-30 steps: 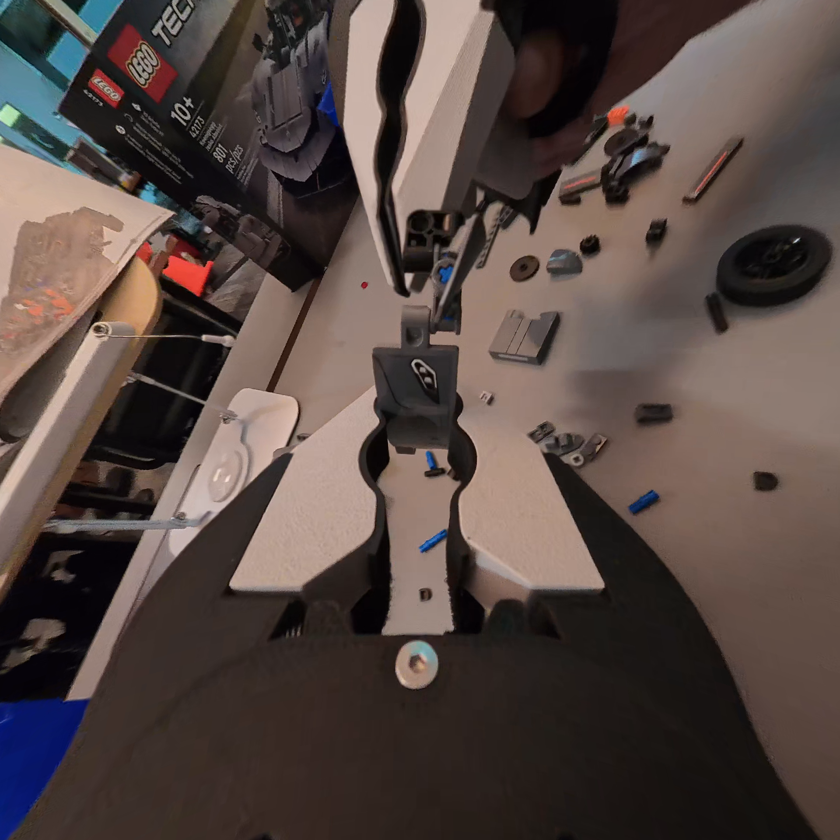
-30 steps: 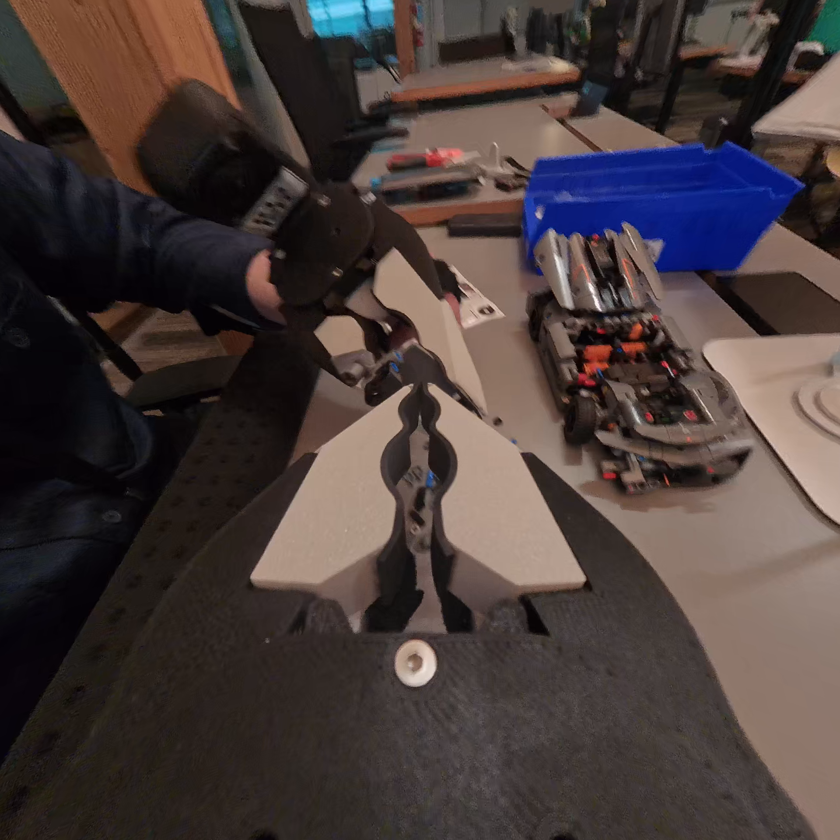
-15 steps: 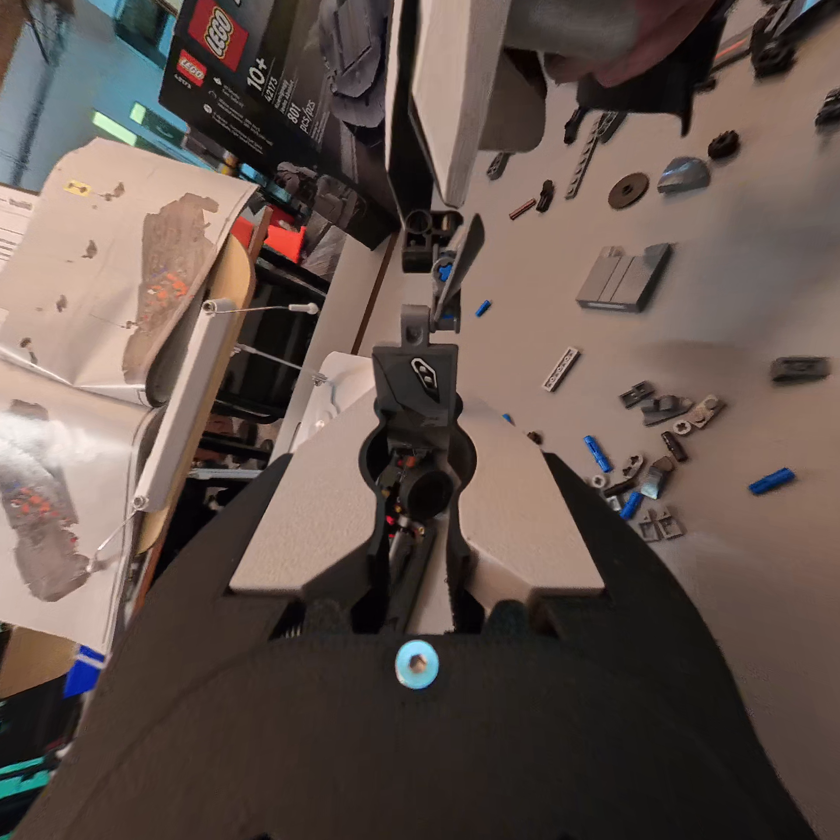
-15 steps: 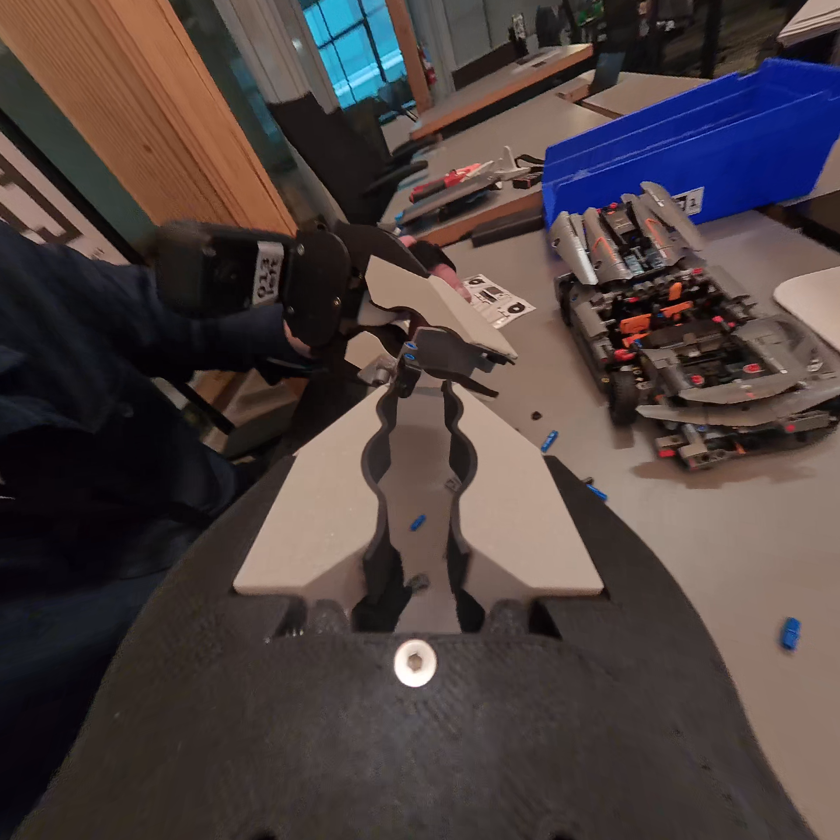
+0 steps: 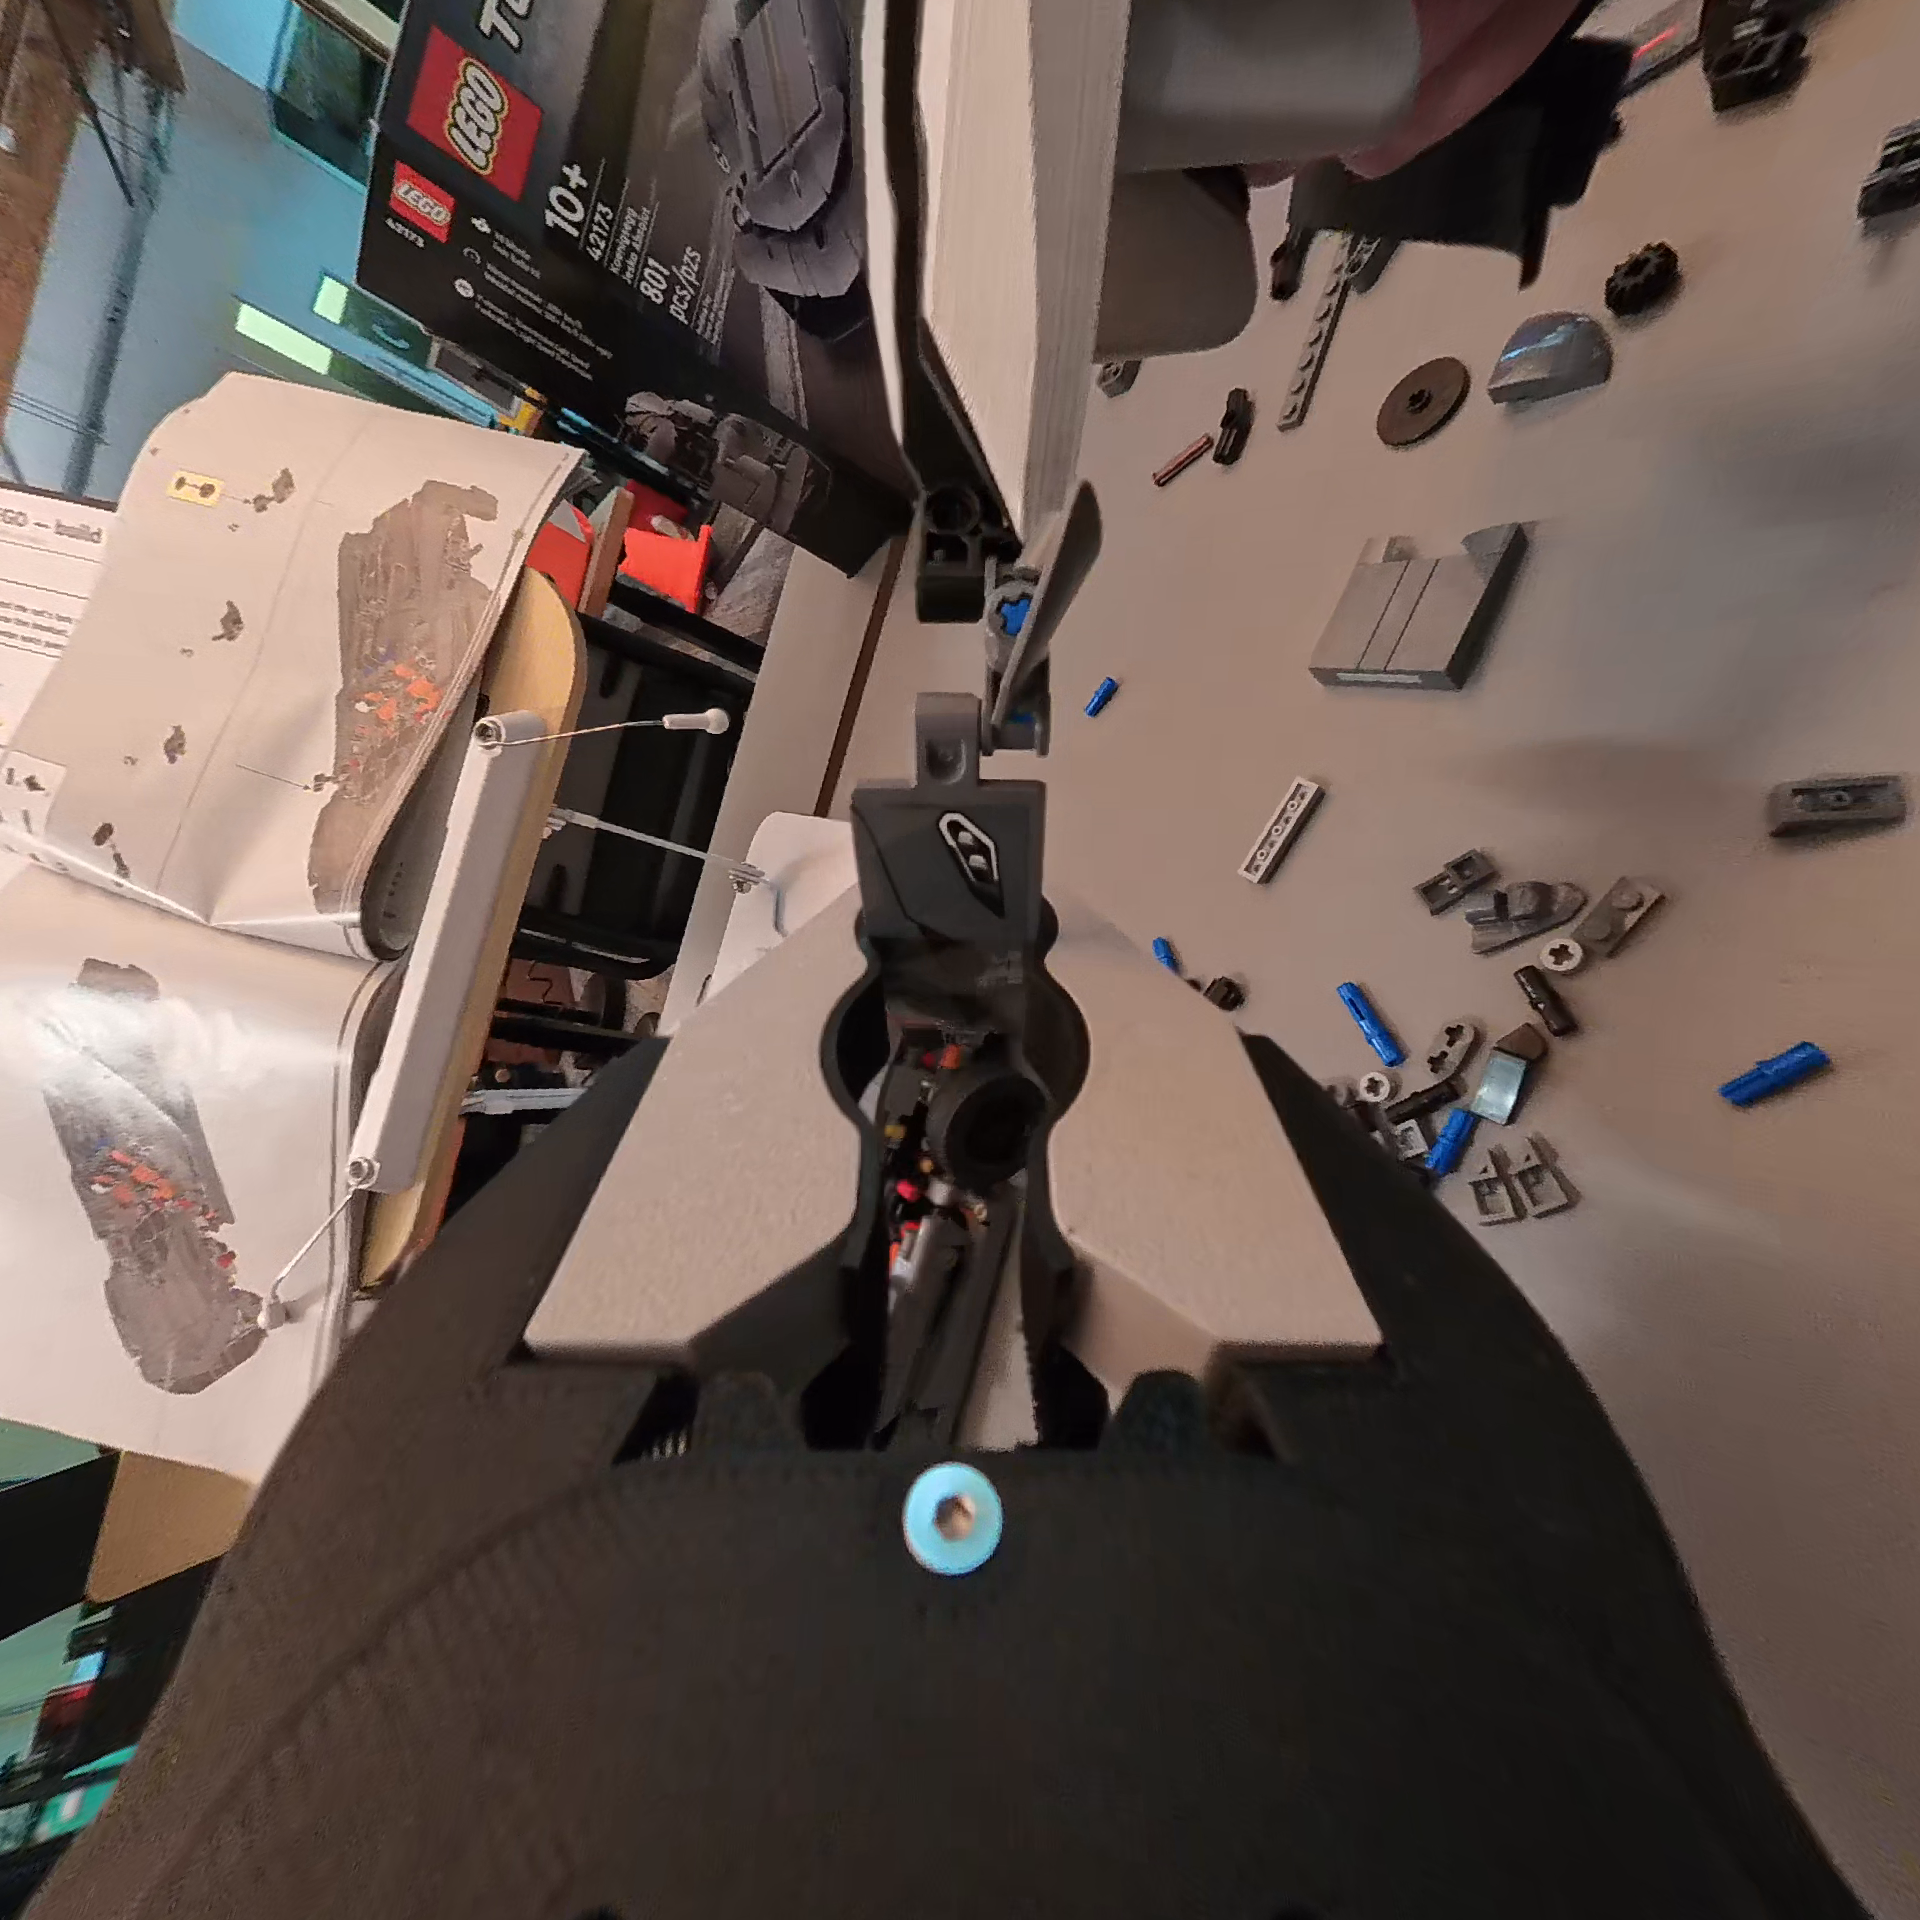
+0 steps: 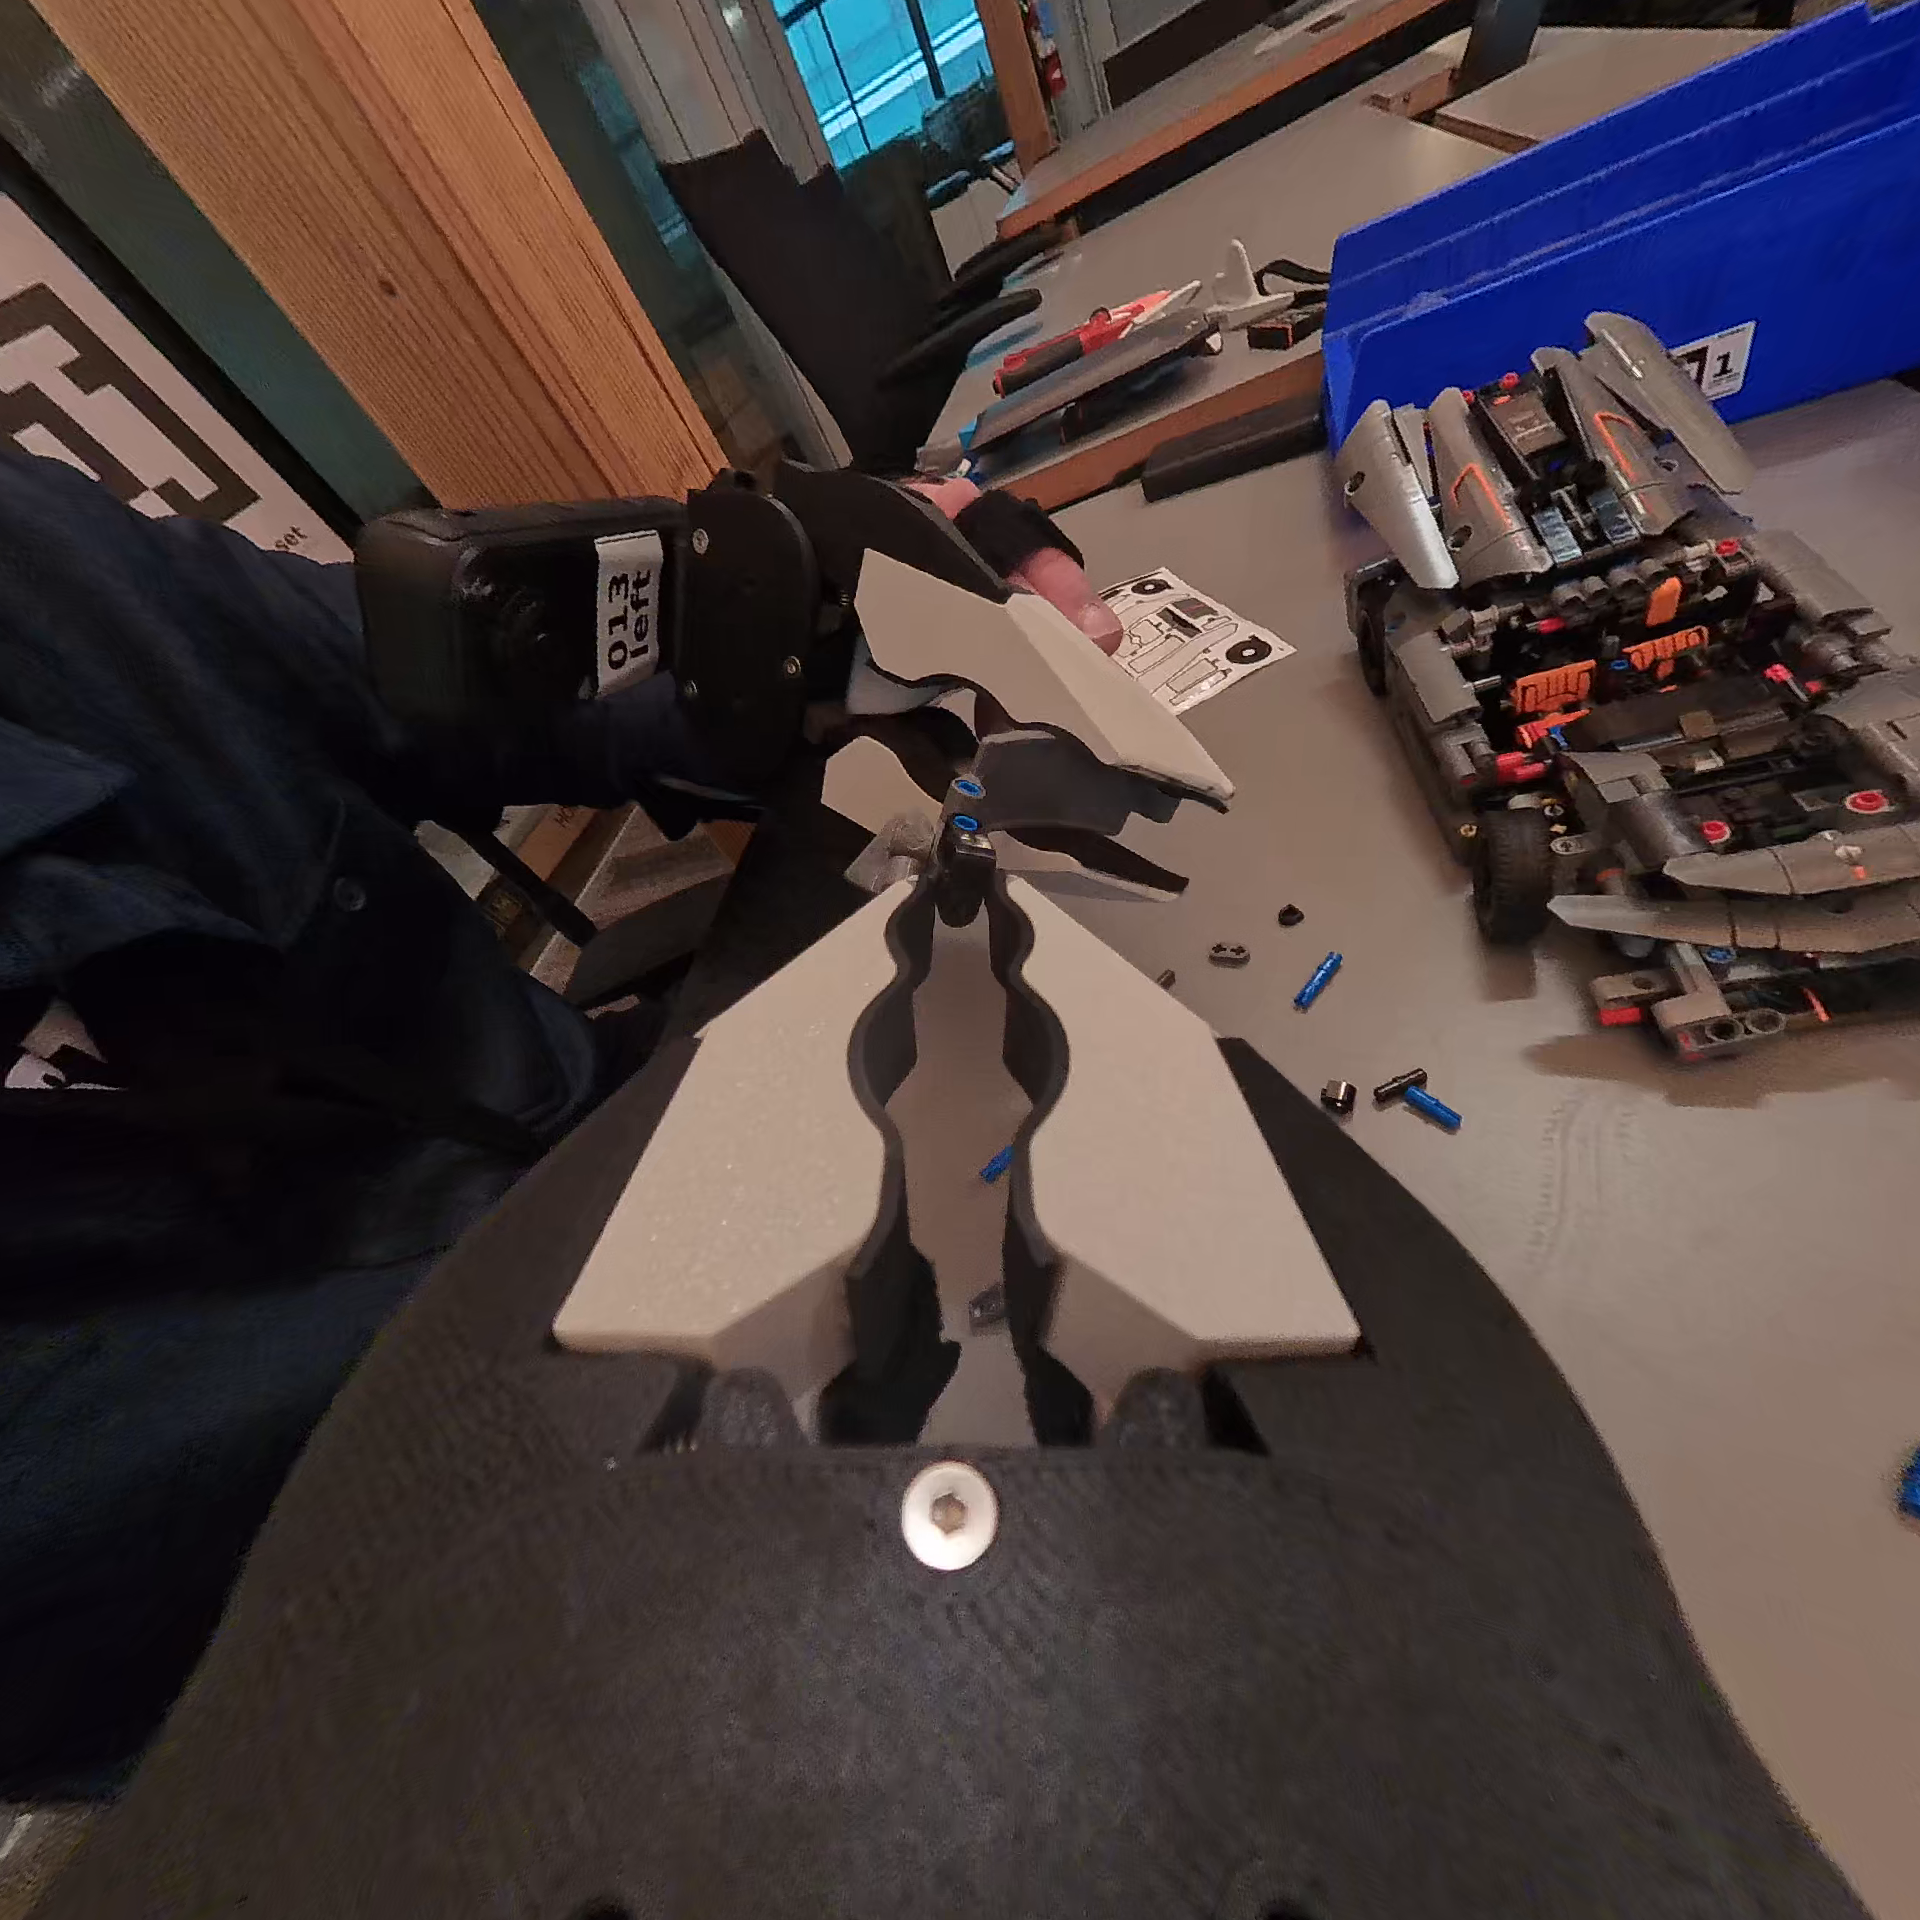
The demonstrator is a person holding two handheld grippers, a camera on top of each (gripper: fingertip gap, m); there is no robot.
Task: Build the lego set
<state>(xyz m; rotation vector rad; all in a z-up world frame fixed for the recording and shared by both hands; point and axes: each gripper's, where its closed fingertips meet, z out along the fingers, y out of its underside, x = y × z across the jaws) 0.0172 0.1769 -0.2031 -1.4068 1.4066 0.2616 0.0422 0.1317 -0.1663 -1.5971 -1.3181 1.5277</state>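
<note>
left gripper (image 5: 948, 914) is clamped on a dark panel piece (image 5: 943, 862), held in the air well clear of the half-built car (image 6: 1662, 686). right gripper (image 6: 961, 894) pinches a small black connector (image 6: 961, 868) at its tips, touching the panel's hinge end. judgement: keep the panel hand rigid, line the connector's hole up with the blue pin (image 5: 1006, 613), push straight along the pin axis without twisting, or the pinch grip slips.

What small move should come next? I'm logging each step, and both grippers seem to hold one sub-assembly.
Probably ease the right gripper inward, pressing its small black connector further onto the blue pin while the left gripper holds the dark panel piece steady. Both are shut on parts that meet at that joint, above the table.
</note>
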